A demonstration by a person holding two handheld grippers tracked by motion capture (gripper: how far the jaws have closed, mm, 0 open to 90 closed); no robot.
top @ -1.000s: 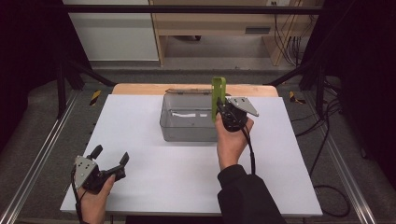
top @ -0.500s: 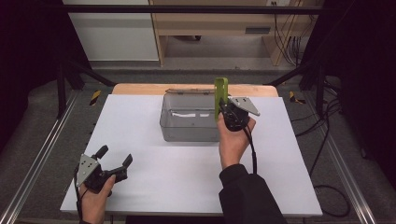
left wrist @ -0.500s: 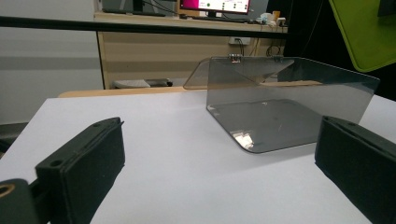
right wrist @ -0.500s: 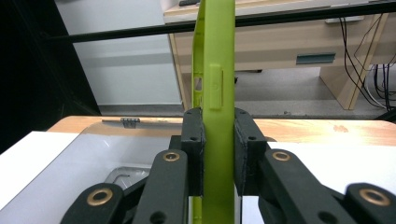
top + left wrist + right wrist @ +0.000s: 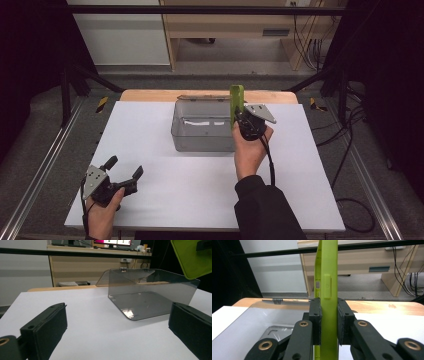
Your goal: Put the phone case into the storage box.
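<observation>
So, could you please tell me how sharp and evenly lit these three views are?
High view: soft, dark surroundings, brightly lit white table. Left gripper view: its near jaws blur; the clear box is sharp, with a small glare patch on its floor. Right gripper view: crisp on the green case, the background softer.

Your right tongs [image 5: 239, 116] are raised at arm's length, jaws upright and clamped tight, pads pressing from both sides. Your right forearm stretches forward in its dark sleeve. Your left tongs [image 5: 124, 171] sit low near you, jaws spread wide, pointing forward, hand [image 5: 102, 212] wrapped under the body.
</observation>
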